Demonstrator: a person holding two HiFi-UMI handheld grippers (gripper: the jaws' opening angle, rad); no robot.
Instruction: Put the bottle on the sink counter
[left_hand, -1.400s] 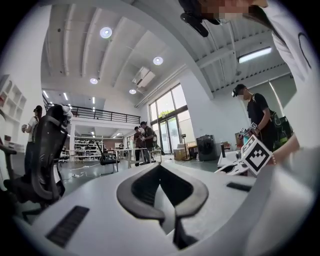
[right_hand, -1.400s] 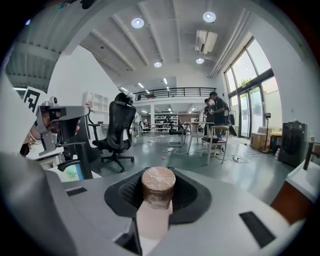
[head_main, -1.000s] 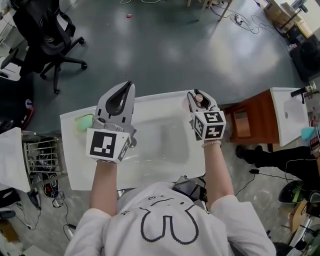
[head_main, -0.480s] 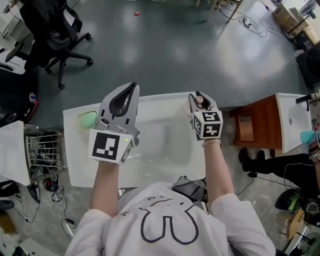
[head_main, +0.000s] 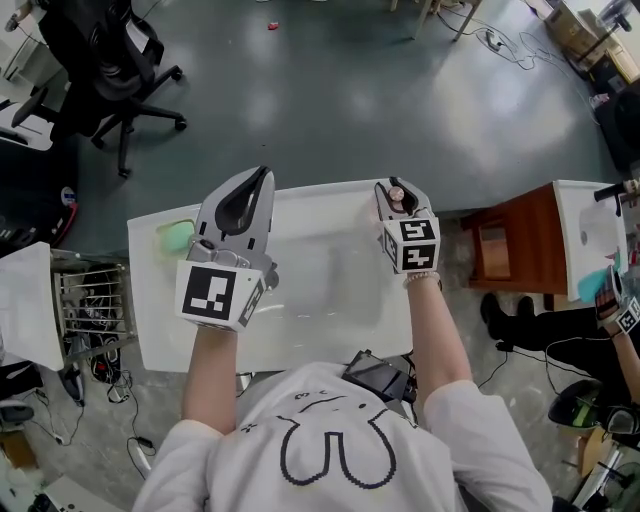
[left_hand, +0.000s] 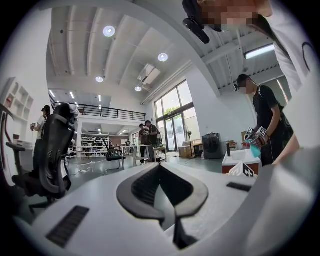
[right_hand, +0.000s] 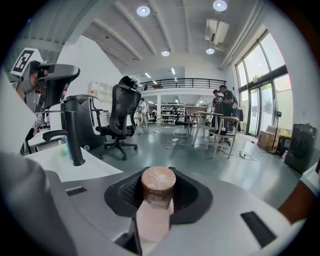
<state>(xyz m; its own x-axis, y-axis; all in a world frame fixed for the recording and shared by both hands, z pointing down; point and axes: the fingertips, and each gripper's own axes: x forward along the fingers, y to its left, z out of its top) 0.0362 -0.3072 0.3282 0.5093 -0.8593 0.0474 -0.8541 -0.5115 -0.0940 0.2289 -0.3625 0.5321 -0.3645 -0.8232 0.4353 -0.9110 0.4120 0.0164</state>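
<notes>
Pink bottle (right_hand: 158, 187), brown-capped, clamped between the right gripper's (head_main: 398, 194) jaws.
Left gripper (left_hand: 160, 172) pinched closed, empty; both above the white sink counter (head_main: 165, 320).

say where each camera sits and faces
Head view: on the person's head, looking steeply down at the sink counter; forearms, left gripper and right gripper show.
Left gripper view: rides that gripper, faces across the room; its shut, empty jaws show.
Right gripper view: likewise; its jaws clamp the bottle.
Shared: head and right gripper views both show the bottle.
</notes>
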